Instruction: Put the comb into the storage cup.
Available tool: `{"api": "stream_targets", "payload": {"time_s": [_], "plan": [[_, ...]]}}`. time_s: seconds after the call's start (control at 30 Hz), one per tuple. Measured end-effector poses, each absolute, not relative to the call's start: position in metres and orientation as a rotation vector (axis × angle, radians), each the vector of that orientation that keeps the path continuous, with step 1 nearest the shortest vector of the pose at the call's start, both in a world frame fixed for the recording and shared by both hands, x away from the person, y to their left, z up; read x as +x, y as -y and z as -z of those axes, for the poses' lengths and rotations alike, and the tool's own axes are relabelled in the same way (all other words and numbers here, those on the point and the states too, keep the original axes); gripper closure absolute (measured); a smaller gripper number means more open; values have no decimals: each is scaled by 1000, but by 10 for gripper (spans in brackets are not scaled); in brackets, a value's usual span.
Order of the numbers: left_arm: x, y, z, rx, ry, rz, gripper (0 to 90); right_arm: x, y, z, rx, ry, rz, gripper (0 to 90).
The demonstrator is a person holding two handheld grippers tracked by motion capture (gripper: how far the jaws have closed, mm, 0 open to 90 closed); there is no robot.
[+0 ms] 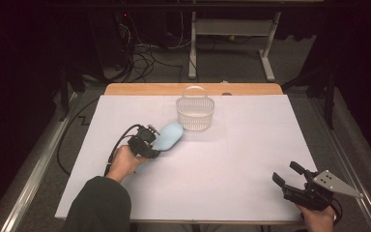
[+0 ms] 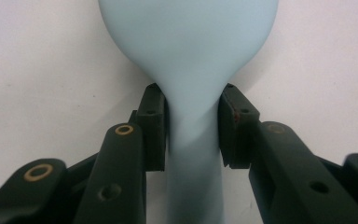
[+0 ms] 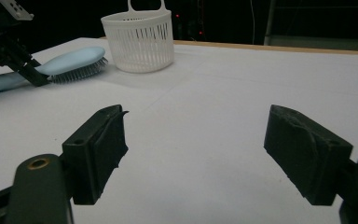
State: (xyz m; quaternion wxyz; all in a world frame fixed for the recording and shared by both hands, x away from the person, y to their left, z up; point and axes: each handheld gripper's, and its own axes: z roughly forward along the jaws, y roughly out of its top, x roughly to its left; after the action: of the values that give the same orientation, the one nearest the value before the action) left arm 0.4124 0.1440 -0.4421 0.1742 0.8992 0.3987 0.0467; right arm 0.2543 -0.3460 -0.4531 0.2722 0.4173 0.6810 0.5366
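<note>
- Grab step: left gripper (image 2: 192,126) jaws clamped on light-blue hairbrush (image 1: 168,136) handle, brush flat on table (image 1: 251,159).
- Right gripper (image 3: 193,154) jaws wide open, holding nothing.
- Probably next: lift, carry to white basket (image 1: 195,114).

We see left gripper (image 1: 150,143) clamped on the pale blue brush (image 1: 168,136) | brush just left of and nearer than white basket (image 1: 195,114) | right gripper (image 1: 290,176) well right of the basket, gaping.
</note>
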Motion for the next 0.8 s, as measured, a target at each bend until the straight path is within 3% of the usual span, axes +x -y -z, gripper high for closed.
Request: {"api": "stream_targets", "payload": {"time_s": [0.8], "plan": [[411,-144,442,2530,-1155,-130,667,254,346,453,1124,-1832,-1443,212]]}}
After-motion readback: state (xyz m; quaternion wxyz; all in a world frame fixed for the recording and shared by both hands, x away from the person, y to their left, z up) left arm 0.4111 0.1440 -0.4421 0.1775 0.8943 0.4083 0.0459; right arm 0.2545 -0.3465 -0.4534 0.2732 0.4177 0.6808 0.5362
